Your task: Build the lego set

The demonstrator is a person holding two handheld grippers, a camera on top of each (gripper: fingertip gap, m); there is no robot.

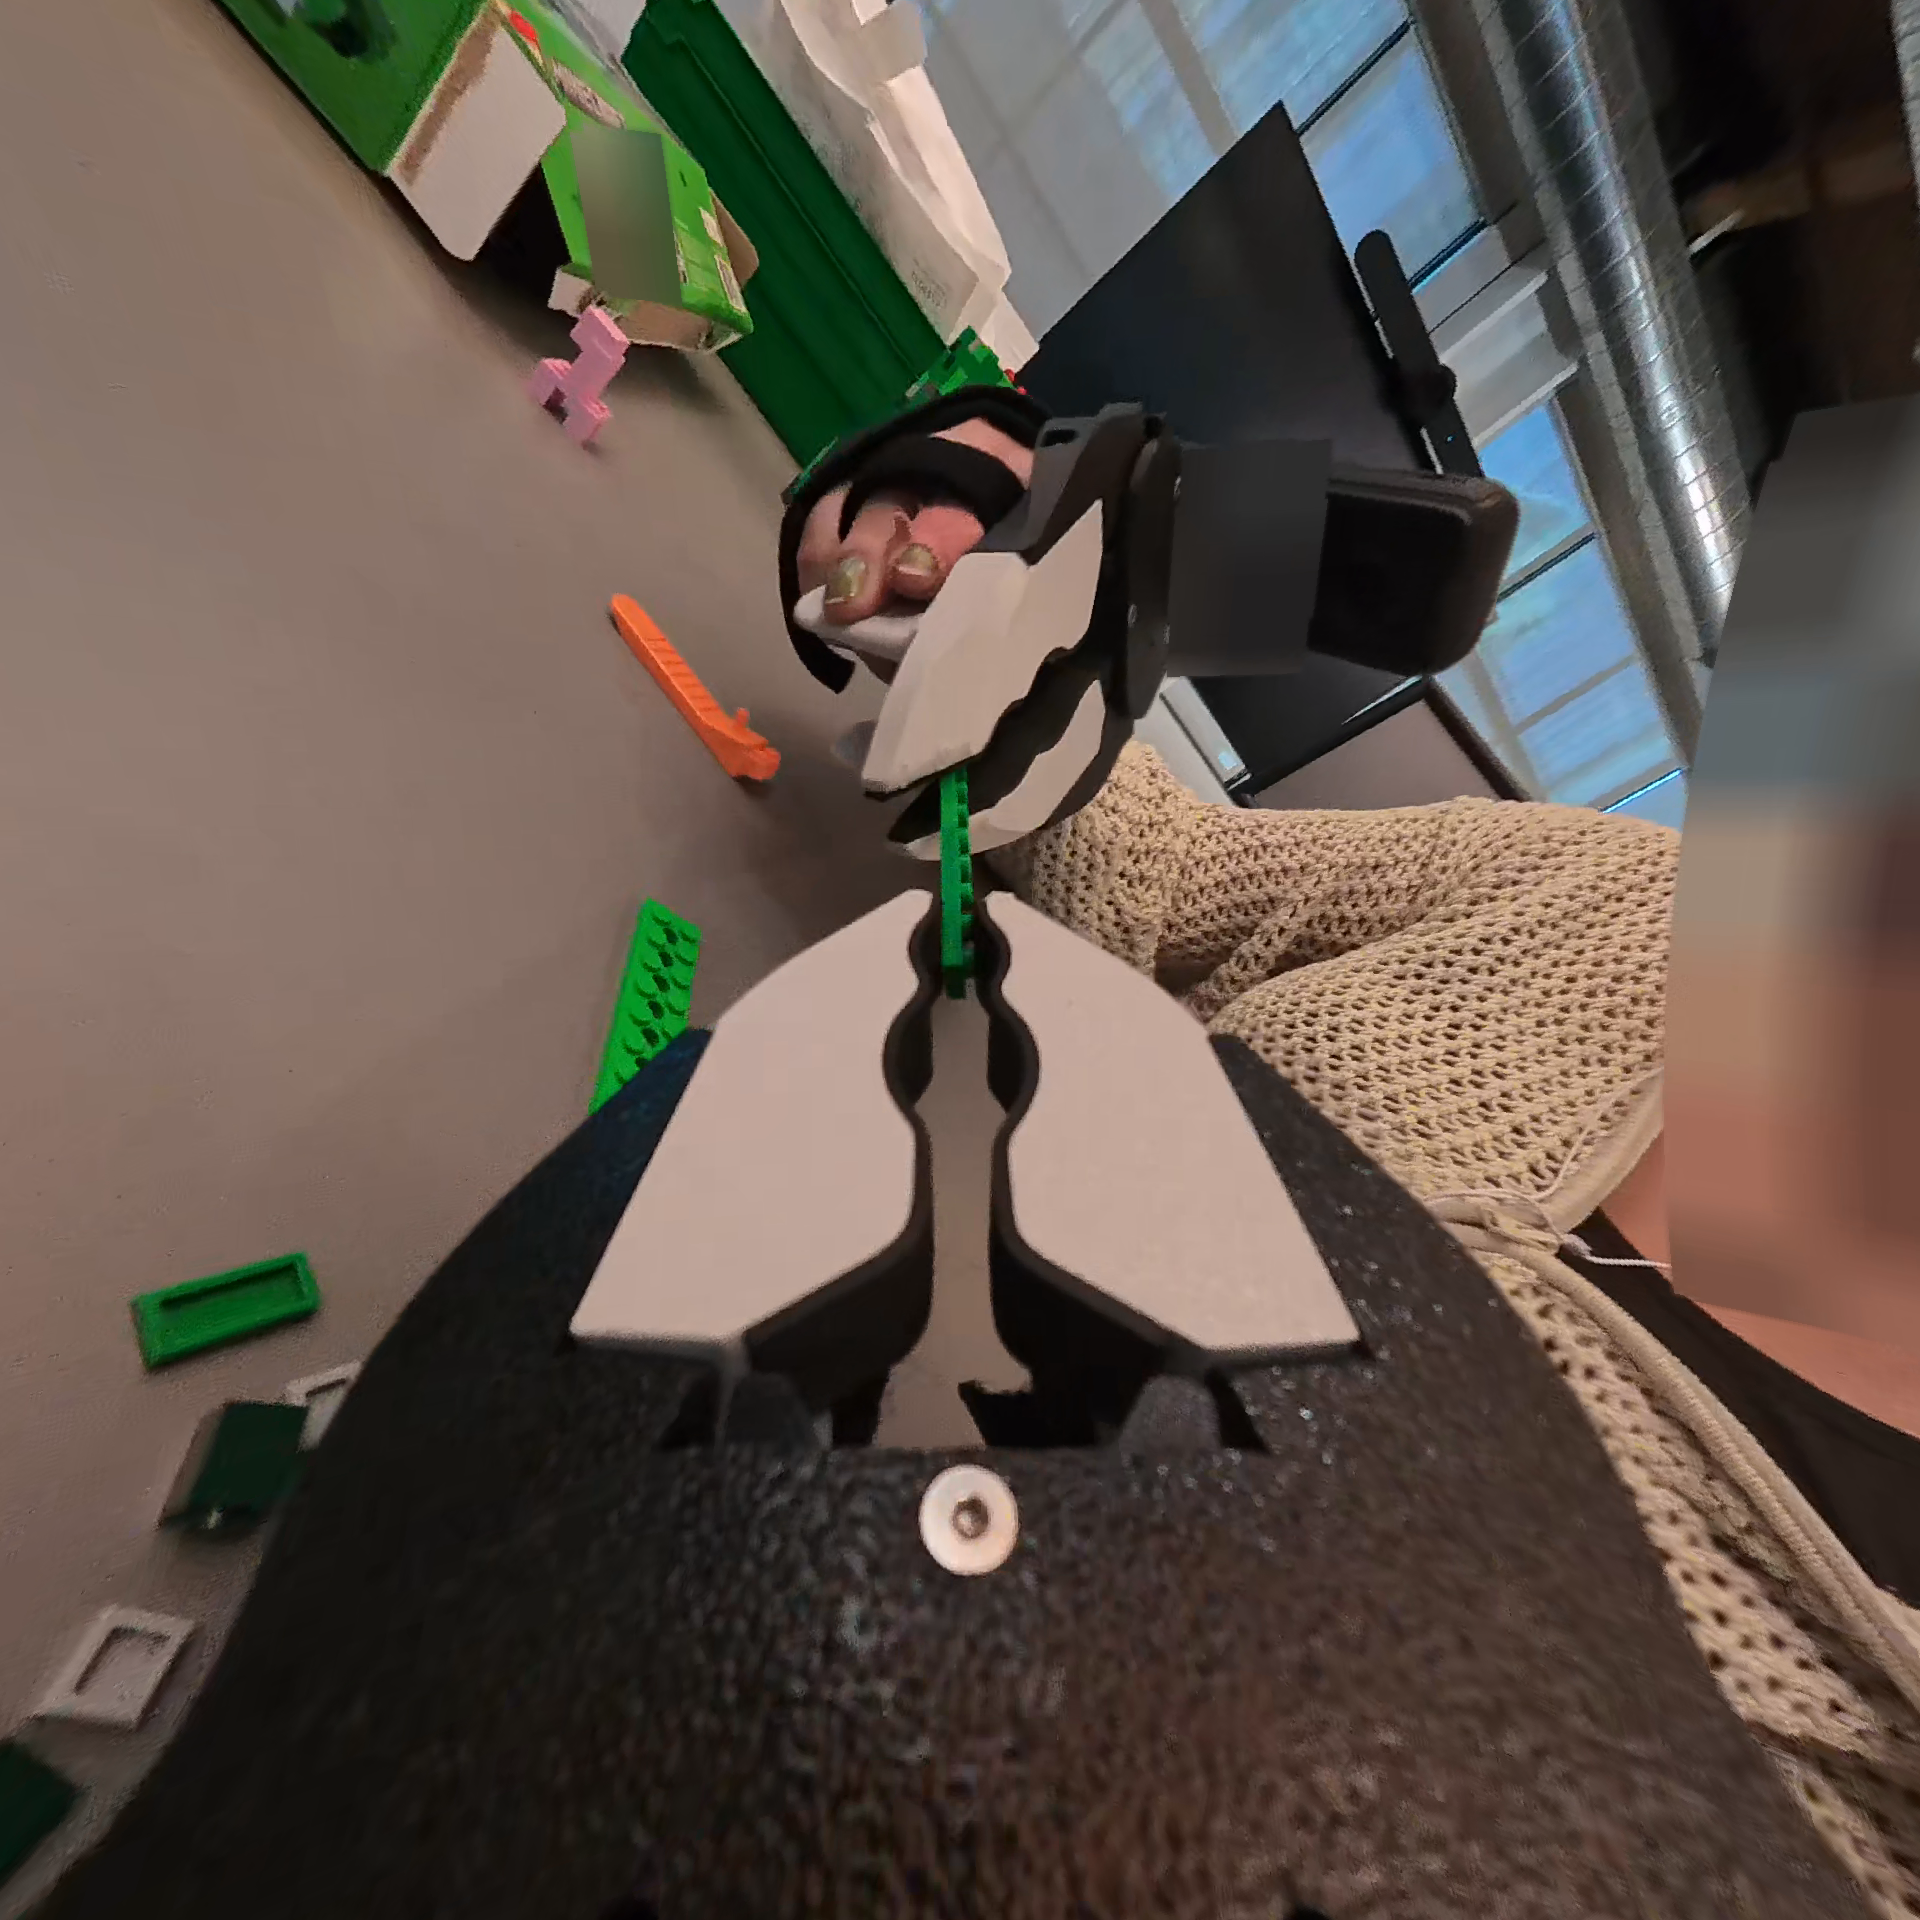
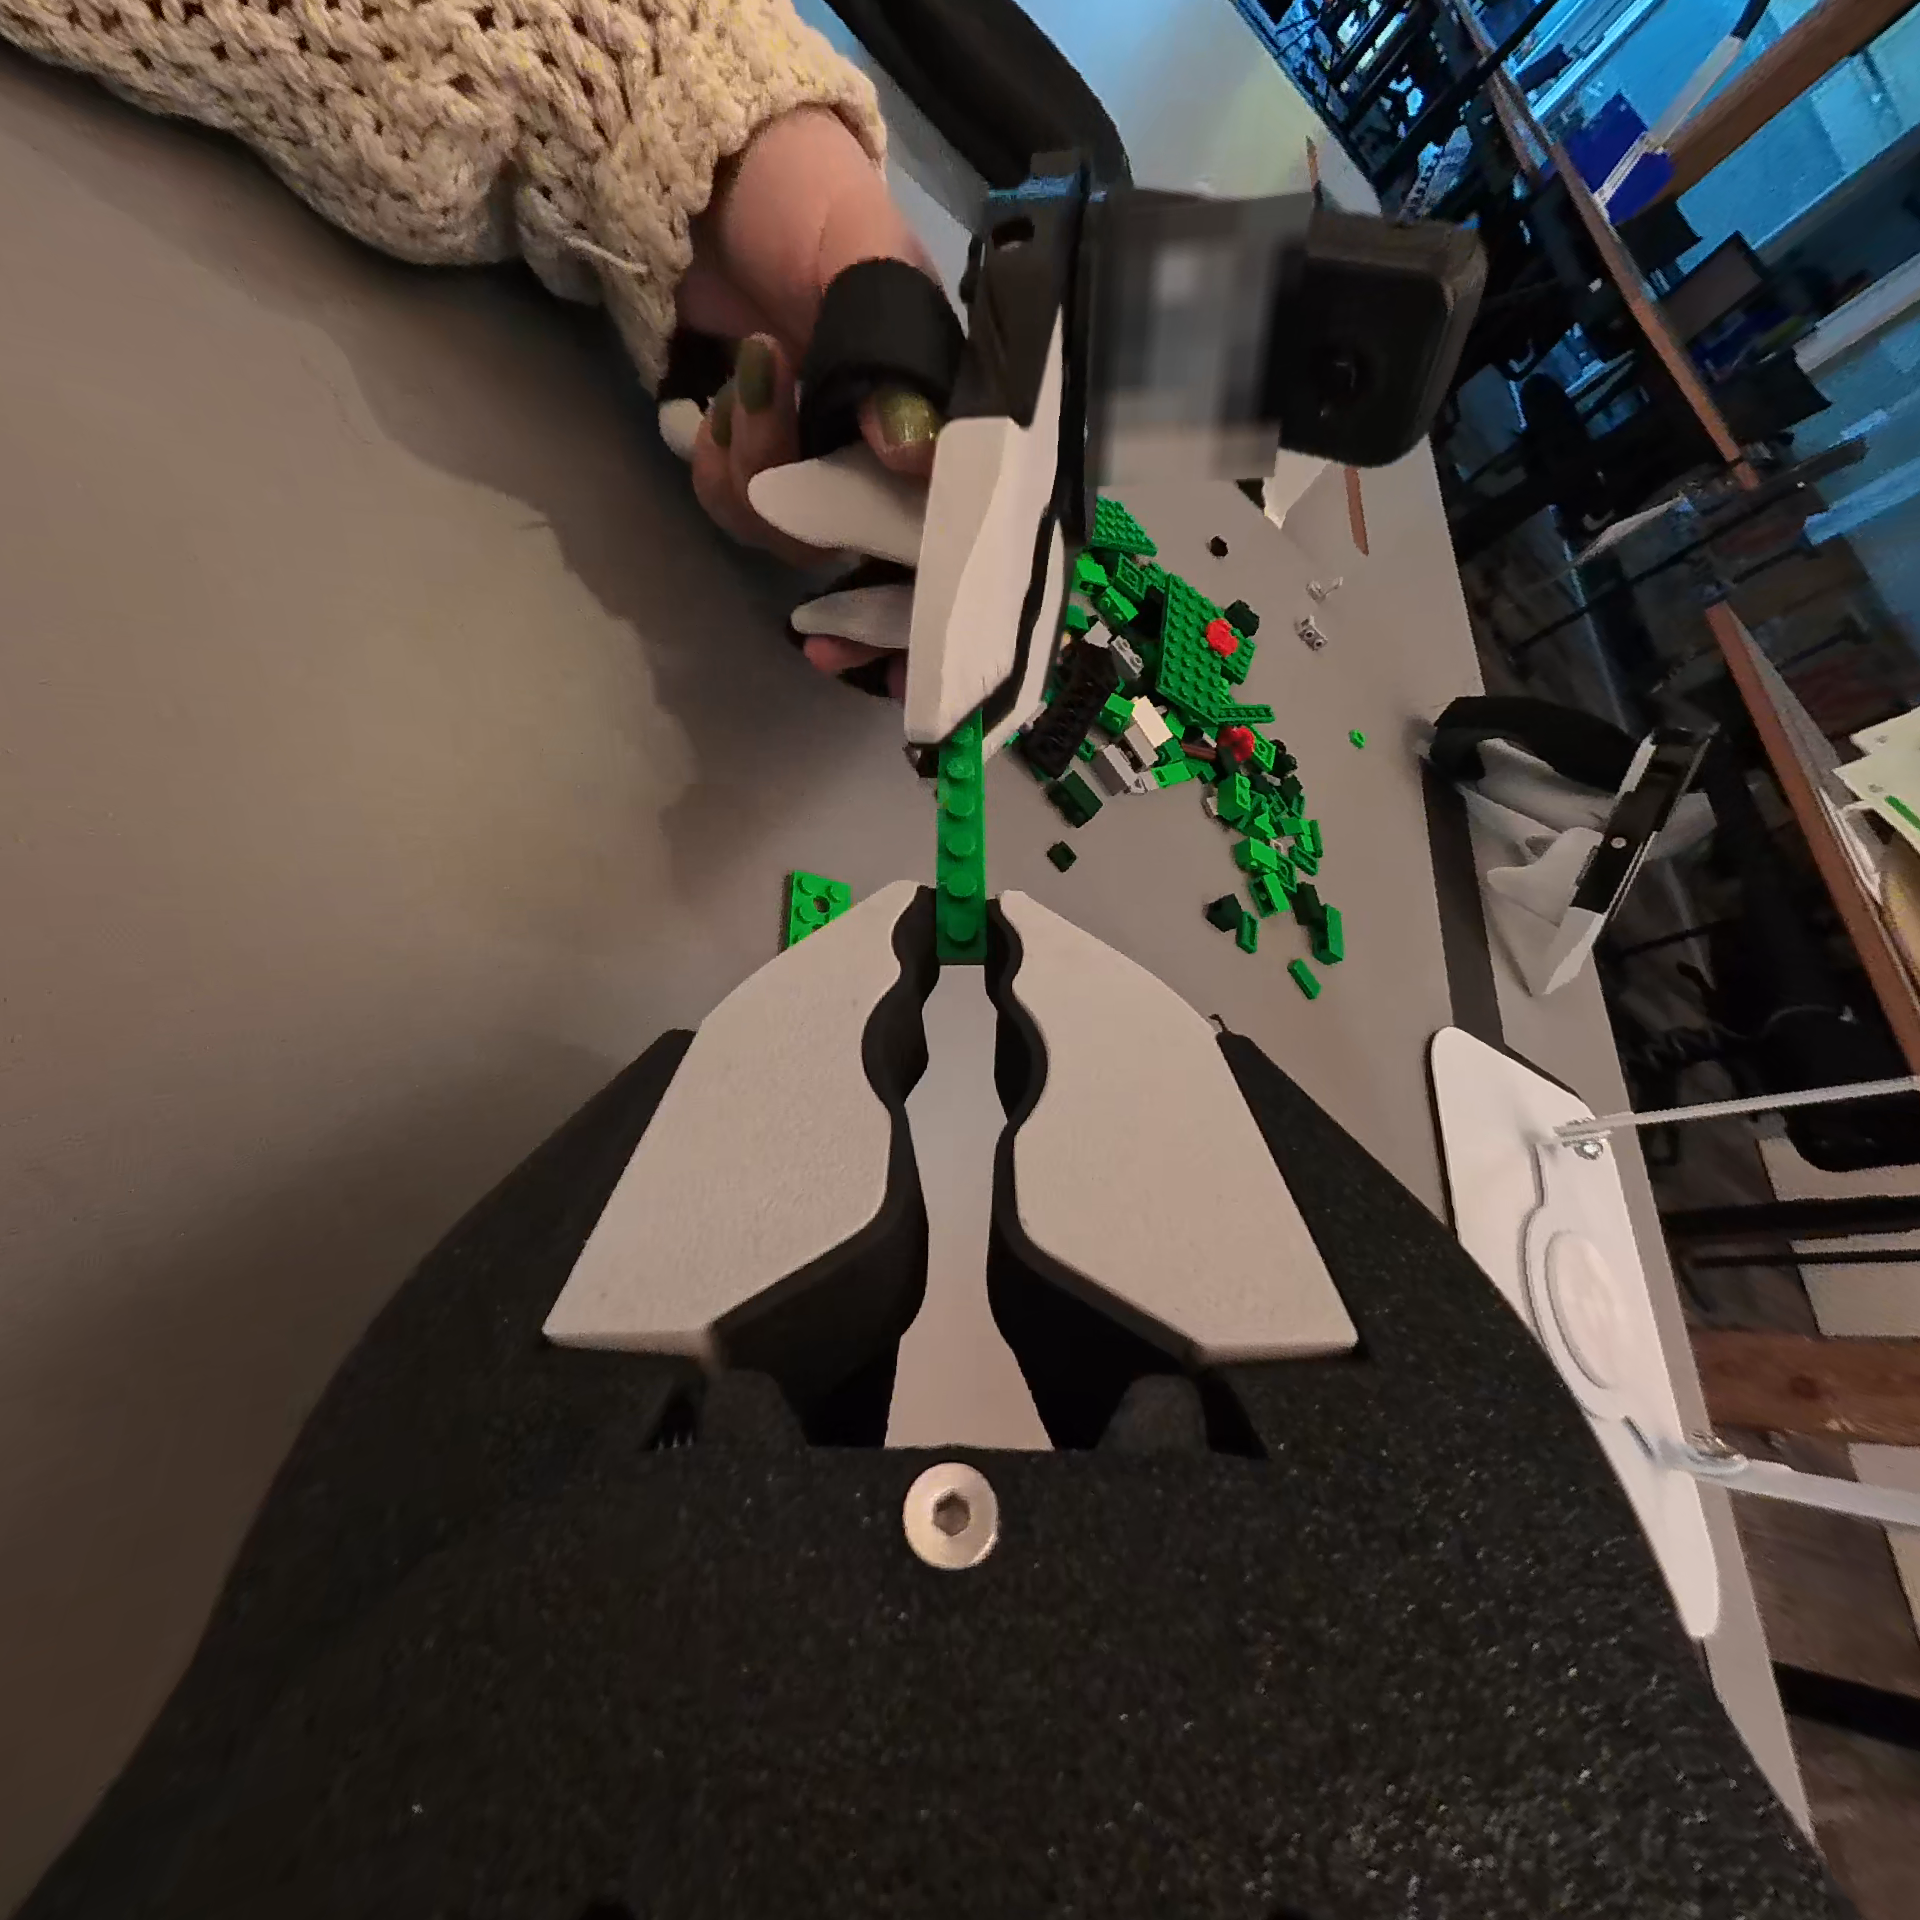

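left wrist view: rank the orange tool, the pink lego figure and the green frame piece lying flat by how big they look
1. orange tool, the longest of the three.
2. green frame piece.
3. pink lego figure.
The last two look close in size, and the pink one lies farther from the camera, so their order is unsure.

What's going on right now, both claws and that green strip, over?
Left gripper and right gripper each shut on one end of the green strip. Strip held in the air above the grey table. Nothing in the way.
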